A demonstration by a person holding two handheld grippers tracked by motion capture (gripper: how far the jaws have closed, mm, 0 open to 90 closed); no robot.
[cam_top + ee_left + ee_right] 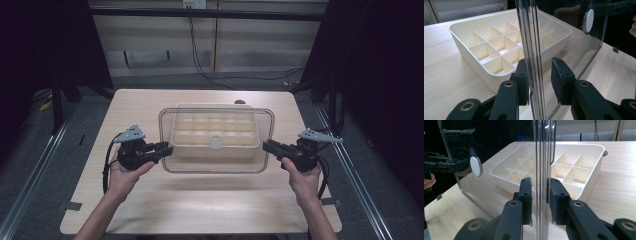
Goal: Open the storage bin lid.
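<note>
Scene: a person stands at the near edge of a pale wooden surface (150, 210), a two-jaw claw in each hand.

Main object: a clear plastic lid (216, 116) with rounded corners and a small white round knob (216, 143) at its middle.

Lid position: it is held up in the air above a cream tray (183, 134), between the two claws, with its near edge tipped down towards the person.

Tray: it sits on the middle of the surface, uncovered, split by thin walls into rows of small empty compartments.

Left claw (162, 148): it meets the lid's left edge. In the left gripper view the lid's rim runs between the jaws; one pad (522, 80) touches it while the other pad stands slightly off, so the grip looks loose or only partly closed.

Right claw (268, 146): it meets the lid's right edge. In the right gripper view both pads (527, 195) sit close against the rim, appearing closed on it.

Handling: the lid is probably light and stiff, but smooth and glossy, so likely slippery. Its thin raised rim at the two short ends seems the best hold; uneven lifting could twist it or let it slide free.
</note>
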